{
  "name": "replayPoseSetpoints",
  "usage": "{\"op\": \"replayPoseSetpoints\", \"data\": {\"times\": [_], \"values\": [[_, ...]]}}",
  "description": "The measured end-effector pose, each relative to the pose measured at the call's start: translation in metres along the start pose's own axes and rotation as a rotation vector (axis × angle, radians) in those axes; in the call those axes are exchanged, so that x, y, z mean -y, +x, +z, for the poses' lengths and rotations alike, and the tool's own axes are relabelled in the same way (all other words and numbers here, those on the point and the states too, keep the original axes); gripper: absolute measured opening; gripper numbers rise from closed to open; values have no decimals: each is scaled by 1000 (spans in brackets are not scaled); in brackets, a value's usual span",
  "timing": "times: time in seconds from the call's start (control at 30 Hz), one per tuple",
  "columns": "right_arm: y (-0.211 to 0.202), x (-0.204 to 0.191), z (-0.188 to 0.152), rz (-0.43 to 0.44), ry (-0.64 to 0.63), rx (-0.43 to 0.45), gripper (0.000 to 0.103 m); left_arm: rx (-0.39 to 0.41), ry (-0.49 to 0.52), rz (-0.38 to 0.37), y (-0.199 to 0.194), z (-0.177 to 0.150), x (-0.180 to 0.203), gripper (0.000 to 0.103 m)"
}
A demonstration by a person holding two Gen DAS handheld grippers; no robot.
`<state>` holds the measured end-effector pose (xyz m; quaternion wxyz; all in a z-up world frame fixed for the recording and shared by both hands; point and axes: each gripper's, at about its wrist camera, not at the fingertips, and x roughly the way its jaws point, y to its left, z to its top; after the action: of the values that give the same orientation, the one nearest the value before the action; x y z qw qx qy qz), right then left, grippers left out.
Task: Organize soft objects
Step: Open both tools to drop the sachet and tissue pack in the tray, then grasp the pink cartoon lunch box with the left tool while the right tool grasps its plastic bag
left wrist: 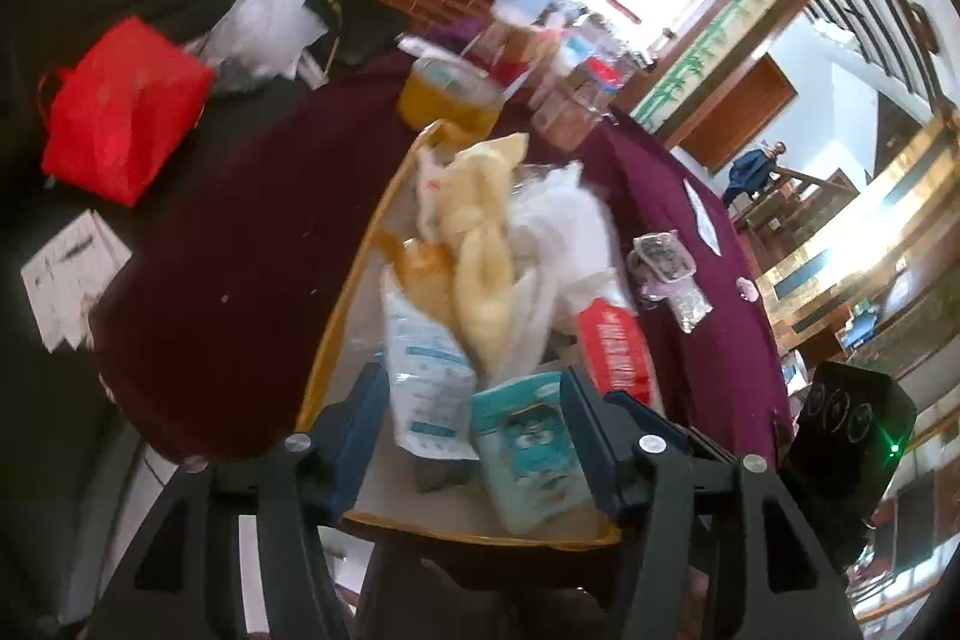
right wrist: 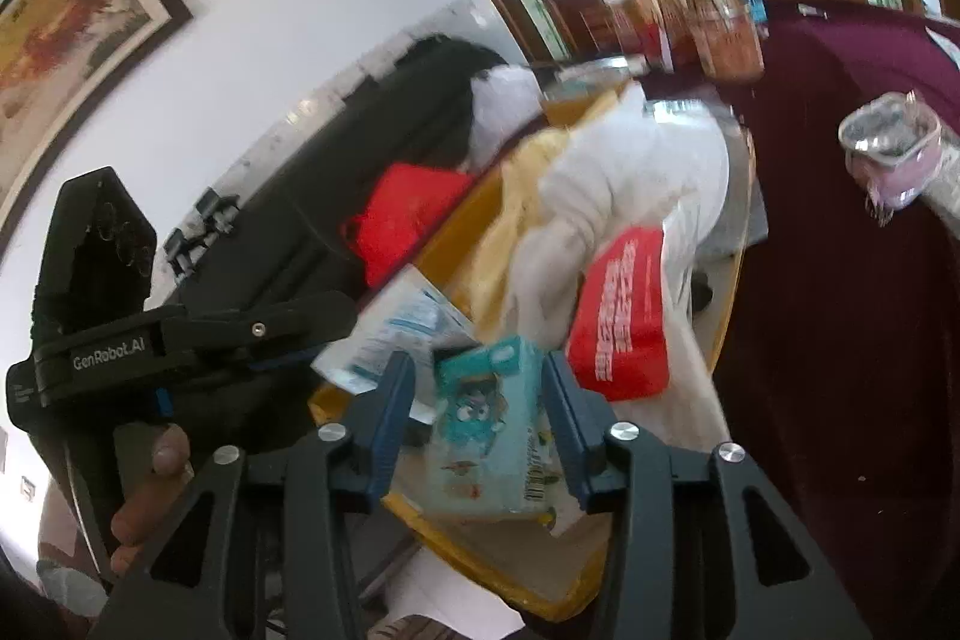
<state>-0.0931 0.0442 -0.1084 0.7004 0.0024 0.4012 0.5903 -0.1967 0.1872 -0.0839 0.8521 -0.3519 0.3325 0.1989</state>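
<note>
A: Soft packs lay heaped in the yellow-rimmed tray [left wrist: 336, 340] on the maroon tabletop [left wrist: 240, 250]. In the left wrist view, the left tongs [left wrist: 474, 418] stood spread, their blue pads either side of a teal tissue pack [left wrist: 528, 454] and a white-and-blue pouch [left wrist: 426, 376], pressing neither as far as I could see.

B: And behind those?

A: A yellow cloth [left wrist: 480, 244], crumpled white plastic [left wrist: 564, 232] and a red pack [left wrist: 618, 358], all piled loosely. Jars [left wrist: 570, 94] crowded the tabletop's far edge.

B: The right wrist view?

A: The right tongs [right wrist: 480, 406] were parted too, straddling the teal tissue pack [right wrist: 498, 436], with a gap showing at each pad. The red pack [right wrist: 621, 322] leaned just beside it, against a white cloth [right wrist: 624, 172]. The left tongs' black body [right wrist: 180, 340] sat close by, a hand [right wrist: 150, 484] wrapped round its handle.

B: So nothing was pinched?

A: Nothing I could see. The risk, I'd judge: both tongs bracketed the same teal pack, so closing together could make them collide or tug it crooked. The left pair might also catch the pouch alongside. And the leaning red pack could slide once its neighbour shifted.
</note>
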Motion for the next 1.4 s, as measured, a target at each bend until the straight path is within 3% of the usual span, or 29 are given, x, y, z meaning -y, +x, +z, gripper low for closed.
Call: {"op": "replayPoseSetpoints", "data": {"times": [0.1,0.23,0.4,0.6,0.83,0.97,1.1,1.2,1.33,1.4], "values": [[-16,-3,2,40,-19,47,44,0,27,3,1,-2,13,63],[-46,1,6,97,-44,113,61,-2,37,-28,6,-1,27,63],[-85,43,11,90,40,175,66,-25,83,-36,22,-2,55,68],[-119,124,30,-11,217,198,66,-45,160,-68,34,-2,95,73],[-130,258,88,-244,475,200,66,-82,309,-65,64,2,154,77],[-109,330,103,-259,664,131,65,-116,291,-51,85,12,166,77],[-103,361,110,-348,687,134,65,-158,246,-42,107,20,176,77],[-102,366,106,-336,666,153,65,-221,248,-34,132,27,195,77],[-103,373,101,-236,686,155,66,-357,313,-36,164,42,224,77],[-101,376,99,-193,703,155,66,-386,373,4,181,54,240,77]]}}
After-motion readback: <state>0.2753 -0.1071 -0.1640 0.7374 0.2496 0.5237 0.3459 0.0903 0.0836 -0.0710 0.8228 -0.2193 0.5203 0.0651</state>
